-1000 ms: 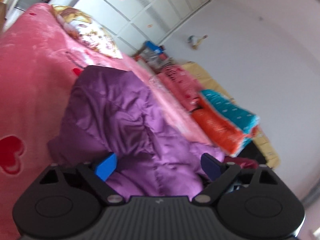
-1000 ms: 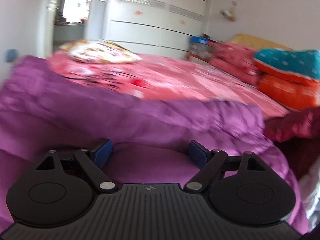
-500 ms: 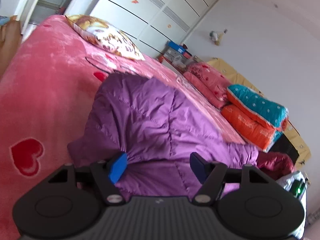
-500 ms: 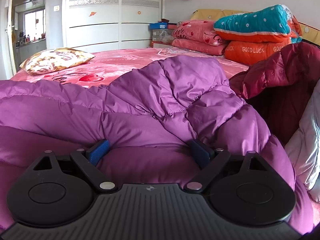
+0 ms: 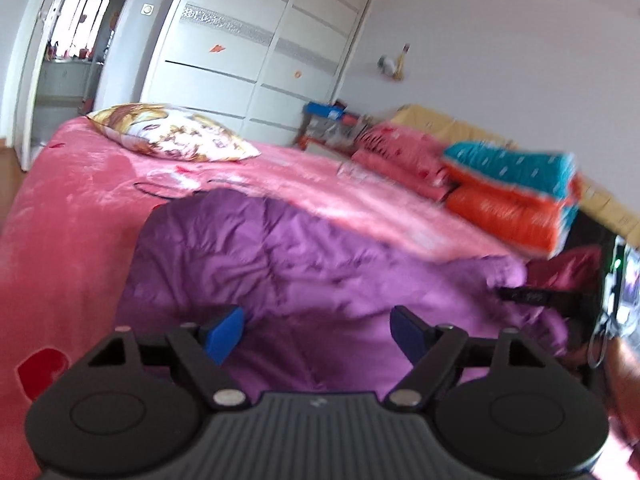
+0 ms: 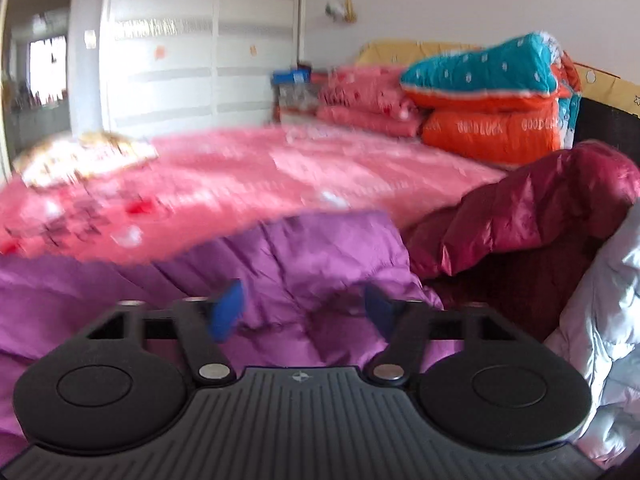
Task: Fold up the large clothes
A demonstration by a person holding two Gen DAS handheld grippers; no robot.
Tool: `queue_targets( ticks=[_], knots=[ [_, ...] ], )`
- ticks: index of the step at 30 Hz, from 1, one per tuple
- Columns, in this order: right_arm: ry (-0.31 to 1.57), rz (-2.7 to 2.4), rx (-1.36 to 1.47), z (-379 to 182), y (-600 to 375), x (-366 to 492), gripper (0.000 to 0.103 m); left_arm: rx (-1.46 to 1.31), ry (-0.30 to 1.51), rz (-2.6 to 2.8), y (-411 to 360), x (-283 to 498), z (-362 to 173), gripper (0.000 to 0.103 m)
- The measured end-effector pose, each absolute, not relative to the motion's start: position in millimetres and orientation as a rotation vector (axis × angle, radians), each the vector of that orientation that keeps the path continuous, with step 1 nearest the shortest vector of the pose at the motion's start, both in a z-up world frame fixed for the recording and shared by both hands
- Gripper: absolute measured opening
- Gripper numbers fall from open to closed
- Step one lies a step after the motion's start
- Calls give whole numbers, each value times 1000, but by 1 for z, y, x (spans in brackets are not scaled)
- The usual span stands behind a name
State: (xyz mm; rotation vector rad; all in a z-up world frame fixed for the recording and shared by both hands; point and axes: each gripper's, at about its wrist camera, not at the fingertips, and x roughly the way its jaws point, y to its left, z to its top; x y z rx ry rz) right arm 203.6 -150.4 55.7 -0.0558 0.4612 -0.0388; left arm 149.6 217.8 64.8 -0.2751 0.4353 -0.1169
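A purple puffer jacket (image 5: 304, 264) lies crumpled on the pink bed (image 5: 72, 216). It also shows in the right wrist view (image 6: 312, 252). My left gripper (image 5: 318, 330) is open just above the jacket's near part, with nothing between its blue pads. My right gripper (image 6: 304, 306) is open over the jacket's right end, also holding nothing. The other gripper (image 5: 616, 292) shows at the right edge of the left wrist view, beside the jacket's far end.
A maroon jacket (image 6: 520, 220) and a pale grey jacket (image 6: 608, 308) lie right of the purple one. Folded quilts, teal on orange (image 6: 492, 100), are stacked at the headboard. A patterned pillow (image 5: 172, 136) lies at the far left. A white wardrobe (image 5: 248, 64) stands behind.
Both grippers have pulled back and levelled; the jacket lies lower and flatter than half a second ago. Both views are blurred by motion.
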Motion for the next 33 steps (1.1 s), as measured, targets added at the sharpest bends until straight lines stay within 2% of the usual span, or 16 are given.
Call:
queue_targets(
  ticks=[4, 11, 26, 28, 30, 32, 33],
  knots=[
    [527, -76, -65, 25, -162, 222, 52, -199, 446, -86, 211, 153, 54, 82],
    [537, -83, -33, -3, -172, 240, 55, -120, 405, -75, 200, 150, 39, 85],
    [512, -76, -7, -17, -175, 240, 60, -111, 399, -89, 195, 155, 30, 91],
    [512, -70, -6, -15, -175, 240, 64, -122, 427, -99, 197, 155, 38, 92],
    [516, -52, 14, -12, -179, 240, 74, -190, 464, -133, 208, 157, 50, 92],
    [518, -5, 67, -4, -188, 237, 101, -327, 484, -157, 229, 158, 65, 92],
    [511, 18, 103, 1, -194, 232, 103, -397, 485, -168, 240, 157, 73, 92]
  ],
)
